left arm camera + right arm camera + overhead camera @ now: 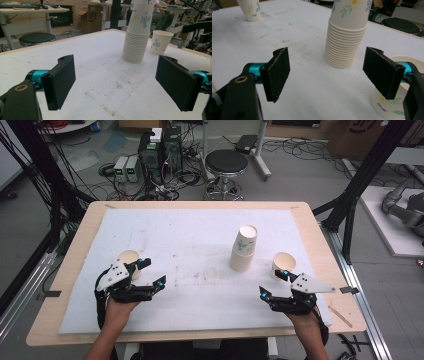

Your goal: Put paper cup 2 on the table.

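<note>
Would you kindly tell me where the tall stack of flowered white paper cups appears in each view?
High view: stack of flowered white paper cups, right of centre.
Left gripper view: upper right of centre.
Right gripper view: top centre.
Shared landmark: stained white mat.

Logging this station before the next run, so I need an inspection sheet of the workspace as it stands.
Surface: white mat on a wooden table, faintly stained mid-mat.
Job's things: stack of paper cups upright at centre-right; single cup beside the right hand-held gripper; another single cup behind the left hand-held gripper.
Clutter: nothing seen on the mat.
Grippers: both open, empty, low over the mat.
Cables: tangled on the floor behind the table.
Surroundings: stool, computer towers, frame posts.
</note>
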{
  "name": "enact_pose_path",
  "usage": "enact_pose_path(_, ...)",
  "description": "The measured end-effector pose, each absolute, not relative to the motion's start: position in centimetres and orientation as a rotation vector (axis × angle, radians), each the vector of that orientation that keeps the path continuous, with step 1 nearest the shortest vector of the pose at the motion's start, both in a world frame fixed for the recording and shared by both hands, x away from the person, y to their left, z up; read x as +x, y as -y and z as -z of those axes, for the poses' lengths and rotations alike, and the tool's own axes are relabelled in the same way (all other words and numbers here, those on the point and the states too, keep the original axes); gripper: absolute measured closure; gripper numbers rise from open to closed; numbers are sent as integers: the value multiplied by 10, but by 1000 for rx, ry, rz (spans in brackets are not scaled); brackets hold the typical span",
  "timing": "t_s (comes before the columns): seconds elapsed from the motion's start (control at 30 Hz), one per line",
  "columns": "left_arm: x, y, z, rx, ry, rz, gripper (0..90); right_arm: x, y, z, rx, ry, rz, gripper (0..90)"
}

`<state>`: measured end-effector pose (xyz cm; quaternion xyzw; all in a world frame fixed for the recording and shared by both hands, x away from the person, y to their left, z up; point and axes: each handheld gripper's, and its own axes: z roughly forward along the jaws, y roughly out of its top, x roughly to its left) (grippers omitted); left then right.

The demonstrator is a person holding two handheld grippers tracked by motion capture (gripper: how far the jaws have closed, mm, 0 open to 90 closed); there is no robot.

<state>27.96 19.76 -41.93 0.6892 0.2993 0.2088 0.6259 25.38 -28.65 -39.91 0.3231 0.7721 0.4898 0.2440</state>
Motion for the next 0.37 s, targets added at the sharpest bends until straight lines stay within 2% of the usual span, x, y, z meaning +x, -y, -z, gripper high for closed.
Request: enact_pose_path(0.37,279,-197,420,1588,-687,-479,165,253,286,399,877,-2124,-1338,222)
